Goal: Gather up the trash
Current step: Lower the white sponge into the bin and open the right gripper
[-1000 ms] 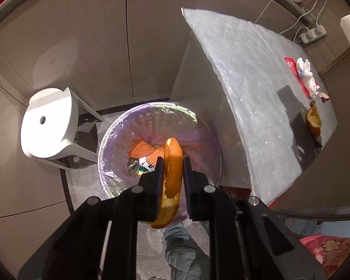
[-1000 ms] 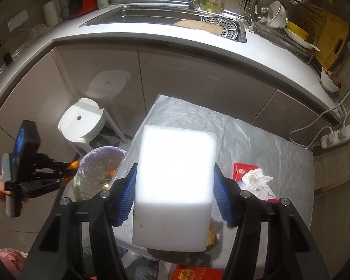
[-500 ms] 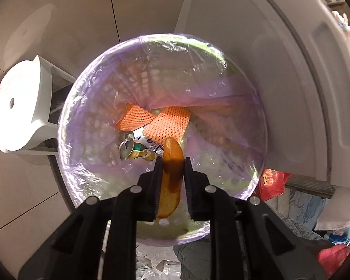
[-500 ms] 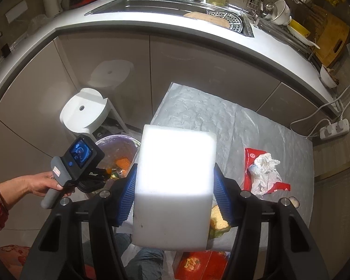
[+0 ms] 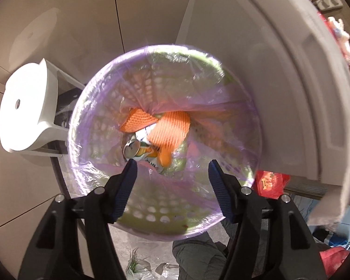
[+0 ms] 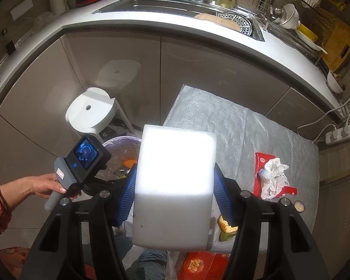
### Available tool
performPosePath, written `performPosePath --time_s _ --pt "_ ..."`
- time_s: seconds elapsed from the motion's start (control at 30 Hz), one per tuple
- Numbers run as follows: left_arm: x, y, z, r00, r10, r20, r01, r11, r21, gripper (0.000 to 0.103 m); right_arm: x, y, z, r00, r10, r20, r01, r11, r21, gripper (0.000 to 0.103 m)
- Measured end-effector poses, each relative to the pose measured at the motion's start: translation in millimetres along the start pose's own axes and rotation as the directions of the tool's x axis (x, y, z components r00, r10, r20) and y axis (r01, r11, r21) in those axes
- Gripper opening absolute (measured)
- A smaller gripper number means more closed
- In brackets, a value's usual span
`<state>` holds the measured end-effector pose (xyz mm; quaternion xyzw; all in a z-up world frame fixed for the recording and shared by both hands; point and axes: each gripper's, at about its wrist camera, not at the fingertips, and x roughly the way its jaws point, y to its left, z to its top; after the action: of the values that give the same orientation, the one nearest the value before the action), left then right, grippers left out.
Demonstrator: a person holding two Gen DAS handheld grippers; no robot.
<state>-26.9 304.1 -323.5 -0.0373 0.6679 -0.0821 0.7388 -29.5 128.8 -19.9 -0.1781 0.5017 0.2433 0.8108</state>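
Note:
In the left wrist view my left gripper (image 5: pixel 171 170) hangs over the purple-lined bin (image 5: pixel 81 116). Its jaws are opening and nothing is between them. The orange peel (image 5: pixel 165 158) lies loose in the bin below, next to a drink can (image 5: pixel 134 148) and orange foam nets (image 5: pixel 170 128). My right gripper (image 6: pixel 175 166) is shut on a white foam block (image 6: pixel 175 186), held above the near edge of the cloth-covered table (image 6: pixel 221 116). On the table lie a red wrapper (image 6: pixel 263 161) with crumpled tissue (image 6: pixel 274 177) and a peel piece (image 6: pixel 226 225).
A white stool (image 6: pixel 91 112) stands beside the bin (image 6: pixel 119 144), against the cabinet fronts. A hand (image 6: pixel 42 186) holds the left gripper's handle over the bin. A power strip (image 6: pixel 340 134) lies beyond the table. A red packet (image 6: pixel 198 266) lies on the floor.
The left gripper sank toward the bin and its jaws parted. The orange peel left them and dropped in. The right gripper drifted sideways with the foam block still held.

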Motion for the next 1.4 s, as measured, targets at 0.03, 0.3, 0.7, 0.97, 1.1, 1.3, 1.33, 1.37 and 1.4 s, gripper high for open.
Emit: performPosePath --time_s 0.03,0.3,0.7,0.97,1.1,1.3,1.33,1.37,1.4 --pt "-12.5 -2.1 -0.6 1.000 0.000 0.022 0.000 1.000 0.001 0.061 -1.0 0.2 0.6 1.000 0.002 0.003 -0.002 1.000 -0.002 0.061" --pt "-154.6 -18.3 -32.0 0.964 0.009 0.264 -0.002 1.000 -0.027 0.080 -8.2 11.0 3.3 0.997 0.064 0.041 -0.064 0.998 -0.019 0.061" --pt "-301.6 -40.3 -85.2 0.883 0.118 0.455 -0.078 0.991 -0.106 0.092 96.8 87.8 -8.0 0.956 0.270 -0.111 -0.282 0.953 -0.113 0.061" --pt "-308.5 -34.0 -100.8 0.862 0.170 0.478 -0.090 0.979 -0.185 0.093 175.9 134.4 -17.1 0.934 0.218 -0.285 -0.277 0.943 -0.184 0.061" --pt "-307.7 -32.2 -107.7 0.856 0.172 0.488 -0.074 0.974 -0.212 0.093 198.5 145.7 -16.9 0.930 0.166 -0.329 -0.245 0.945 -0.216 0.062" --pt "-306.9 -30.9 -113.6 0.848 0.189 0.494 -0.081 0.969 -0.231 0.093 218.5 152.0 -13.6 0.930 0.091 -0.356 -0.186 0.952 -0.243 0.077" --pt "-306.5 -29.4 -114.3 0.849 0.192 0.492 -0.082 0.968 -0.236 0.093 218.4 152.9 -12.3 0.935 0.077 -0.347 -0.171 0.953 -0.249 0.080" --pt "-306.4 -28.5 -114.6 0.850 0.196 0.490 -0.084 0.967 -0.241 0.093 215.8 152.1 -10.4 0.940 0.063 -0.334 -0.154 0.955 -0.253 0.086" --pt "-306.2 -27.0 -114.8 0.850 0.200 0.487 -0.087 0.966 -0.245 0.093 213.6 151.3 -8.3 0.946 0.051 -0.321 -0.137 0.958 -0.253 0.088"
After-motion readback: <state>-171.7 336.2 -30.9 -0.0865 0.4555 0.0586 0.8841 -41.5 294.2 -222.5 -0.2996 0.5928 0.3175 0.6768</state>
